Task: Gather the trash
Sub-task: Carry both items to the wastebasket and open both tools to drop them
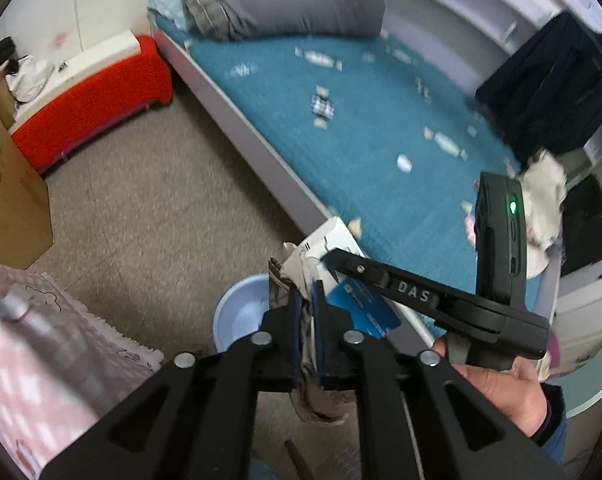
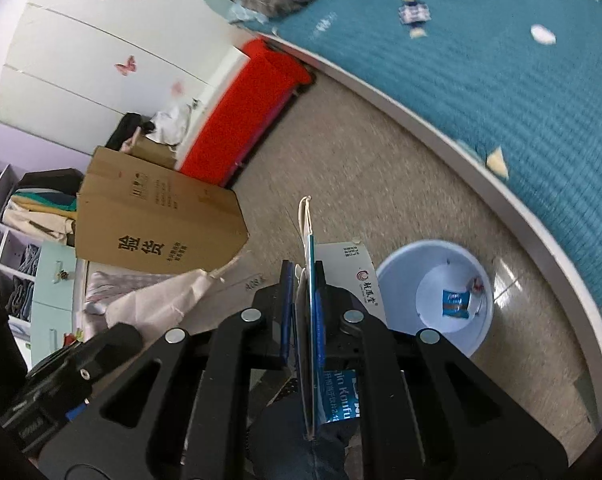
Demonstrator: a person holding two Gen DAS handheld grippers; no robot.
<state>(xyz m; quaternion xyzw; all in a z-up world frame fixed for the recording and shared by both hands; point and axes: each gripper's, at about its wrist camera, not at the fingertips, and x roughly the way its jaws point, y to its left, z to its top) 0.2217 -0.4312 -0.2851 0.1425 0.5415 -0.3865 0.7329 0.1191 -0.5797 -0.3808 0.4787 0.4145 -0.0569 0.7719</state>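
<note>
Pinching crumpled paper (image 1: pixel 307 276), the left gripper (image 1: pixel 307 308) hangs beside the basin (image 2: pixel 435 300). The right gripper (image 2: pixel 303 300) clamps a flat carton (image 2: pixel 309 280) edgewise, probably both poised for dropping in.

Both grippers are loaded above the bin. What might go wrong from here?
The left gripper pinches only part of the crumpled paper, so loose ends may fall beside the pale blue bin. The flat box in the right gripper sits left of the bin; released here, it may land on the floor.

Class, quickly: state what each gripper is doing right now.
Left gripper: shut on crumpled paper.
Right gripper: shut on a flat blue and white packet.
</note>
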